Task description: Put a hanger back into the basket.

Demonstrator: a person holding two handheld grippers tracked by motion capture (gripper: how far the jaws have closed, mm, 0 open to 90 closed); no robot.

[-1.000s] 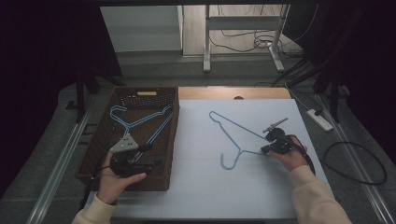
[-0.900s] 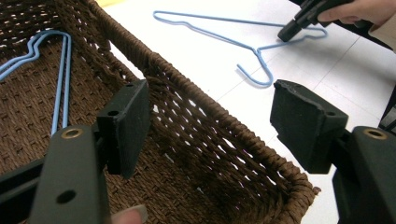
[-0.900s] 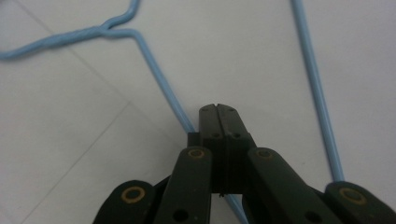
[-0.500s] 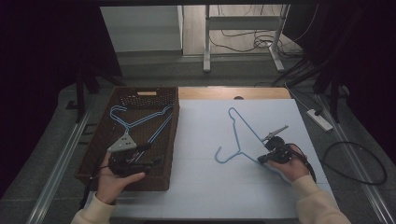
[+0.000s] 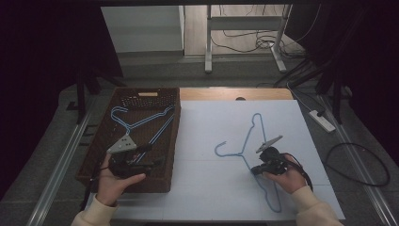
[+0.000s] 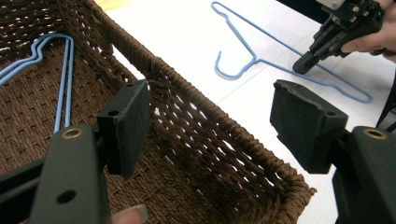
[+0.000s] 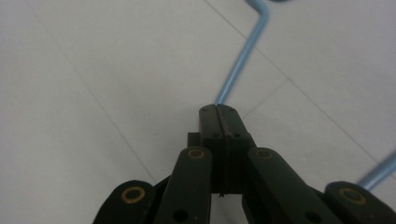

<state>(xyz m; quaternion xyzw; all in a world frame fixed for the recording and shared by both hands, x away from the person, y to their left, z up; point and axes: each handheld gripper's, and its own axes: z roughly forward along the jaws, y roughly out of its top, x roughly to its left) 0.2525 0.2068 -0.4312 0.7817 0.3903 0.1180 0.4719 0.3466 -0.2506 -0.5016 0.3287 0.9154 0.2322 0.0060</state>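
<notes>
Blue wire hanger (image 5: 256, 155): we record it lying flat on the white table sheet (image 5: 211, 132), to the right of the basket, its hook (image 5: 220, 146) curling toward the basket and its far corner pointing away from the person. In the left gripper view the same hanger (image 6: 261, 58) crosses the sheet beyond the basket's rim.

Right gripper (image 5: 256, 168): we find it in the person's right hand (image 5: 287, 175), low over the sheet, jaws pressed together on one wire of the hanger beside the neck. The right gripper view confirms this: the two black pads meet with no gap and the blue wire (image 7: 240, 60) runs out from between them.

Left gripper (image 5: 157, 162): we find it in the left hand (image 5: 113, 181), held over the near end of the basket. Its jaws stand wide apart with nothing between them; in the left gripper view the basket's woven wall shows through the gap.

Brown wicker basket (image 5: 99, 155): we place it on the left of the table, touching the edge of the white sheet. It holds more blue hangers (image 5: 141, 125), lying on its floor toward the far end; we cannot tell their exact count.

Grey three-cornered plates sit atop both grippers.
</notes>
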